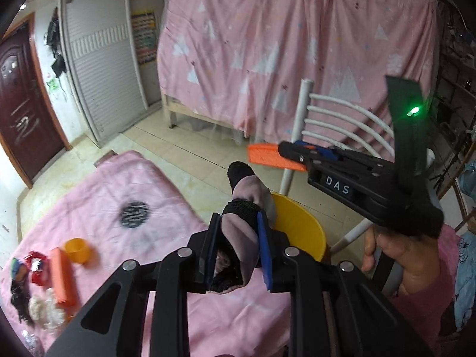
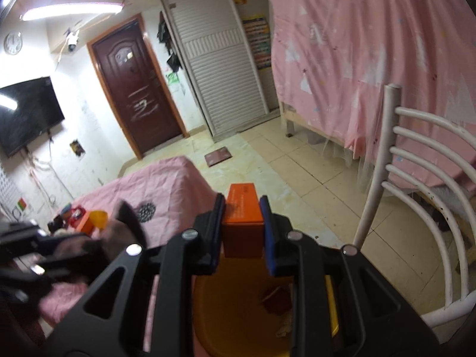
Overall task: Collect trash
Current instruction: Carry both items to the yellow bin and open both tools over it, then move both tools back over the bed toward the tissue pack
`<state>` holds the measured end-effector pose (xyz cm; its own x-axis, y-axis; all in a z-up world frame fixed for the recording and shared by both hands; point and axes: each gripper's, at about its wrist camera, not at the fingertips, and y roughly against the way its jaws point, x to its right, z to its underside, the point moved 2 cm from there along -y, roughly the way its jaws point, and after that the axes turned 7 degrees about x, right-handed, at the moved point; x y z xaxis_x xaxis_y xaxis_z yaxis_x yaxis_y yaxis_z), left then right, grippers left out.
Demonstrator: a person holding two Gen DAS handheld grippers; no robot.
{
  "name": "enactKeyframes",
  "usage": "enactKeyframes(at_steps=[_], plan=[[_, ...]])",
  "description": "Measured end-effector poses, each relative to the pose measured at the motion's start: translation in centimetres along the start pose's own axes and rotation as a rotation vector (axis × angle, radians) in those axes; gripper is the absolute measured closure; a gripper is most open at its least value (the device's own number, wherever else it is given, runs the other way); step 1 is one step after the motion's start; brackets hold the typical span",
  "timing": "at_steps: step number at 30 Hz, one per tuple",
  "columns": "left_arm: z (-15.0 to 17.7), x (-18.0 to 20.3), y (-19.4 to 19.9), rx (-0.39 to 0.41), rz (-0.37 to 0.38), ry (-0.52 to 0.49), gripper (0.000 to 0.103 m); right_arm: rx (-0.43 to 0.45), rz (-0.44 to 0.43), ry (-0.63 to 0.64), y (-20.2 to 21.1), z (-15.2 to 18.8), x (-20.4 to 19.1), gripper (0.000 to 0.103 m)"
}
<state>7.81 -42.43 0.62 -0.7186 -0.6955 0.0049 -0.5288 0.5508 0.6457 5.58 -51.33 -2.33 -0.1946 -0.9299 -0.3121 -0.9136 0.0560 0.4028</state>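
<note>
Directly above the yellow bin the right gripper had its fingers clamped on an orange box, whose long axis ran forward along the fingers, so a release looked likely to drop it straight in. Left of the bin, over the pink-covered bench, the left gripper gripped a grey-and-black sock, with the bin's rim just beyond its fingers.
</note>
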Motion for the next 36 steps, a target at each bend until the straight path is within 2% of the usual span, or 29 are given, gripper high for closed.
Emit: enactKeyframes(at_steps=[3, 5, 7, 10, 12, 14, 15, 25, 36], plan=[[-0.3, 1.0, -1.7, -0.016, 0.008, -0.012, 0.078, 0.005, 0.002, -0.013, 0.0, 0.0, 0.5, 0.081], [-0.5, 1.3, -2.4, -0.022, 0.008, -0.015, 0.064, -0.001, 0.0, -0.016, -0.3, 0.0, 0.6, 0.081], [-0.7, 1.3, -2.8, -0.024, -0.003, -0.012, 0.062, -0.016, 0.007, -0.012, -0.6, 0.3, 0.7, 0.081], [-0.7, 1.1, -2.9, -0.035, -0.01, 0.0, 0.062, -0.05, 0.019, -0.006, -1.4, 0.6, 0.7, 0.08], [-0.7, 0.8, -2.9, -0.039, -0.019, 0.008, 0.062, -0.061, 0.022, -0.01, -1.7, 0.8, 0.8, 0.075], [-0.5, 0.4, -2.8, -0.042, -0.023, 0.019, 0.062, -0.063, 0.023, -0.005, -1.8, 0.9, 0.7, 0.05], [-0.5, 0.2, -2.8, -0.043, -0.024, 0.023, 0.062, -0.061, 0.023, -0.002, -1.7, 0.9, 0.6, 0.048], [0.0, -1.8, -1.4, -0.036, -0.043, 0.065, 0.061, -0.056, -0.012, 0.037, -2.0, 0.7, -1.3, 0.046], [1.3, -6.9, 1.5, -0.008, -0.105, 0.141, 0.06, -0.07, -0.059, 0.159, -2.5, 1.1, -6.6, 0.043]])
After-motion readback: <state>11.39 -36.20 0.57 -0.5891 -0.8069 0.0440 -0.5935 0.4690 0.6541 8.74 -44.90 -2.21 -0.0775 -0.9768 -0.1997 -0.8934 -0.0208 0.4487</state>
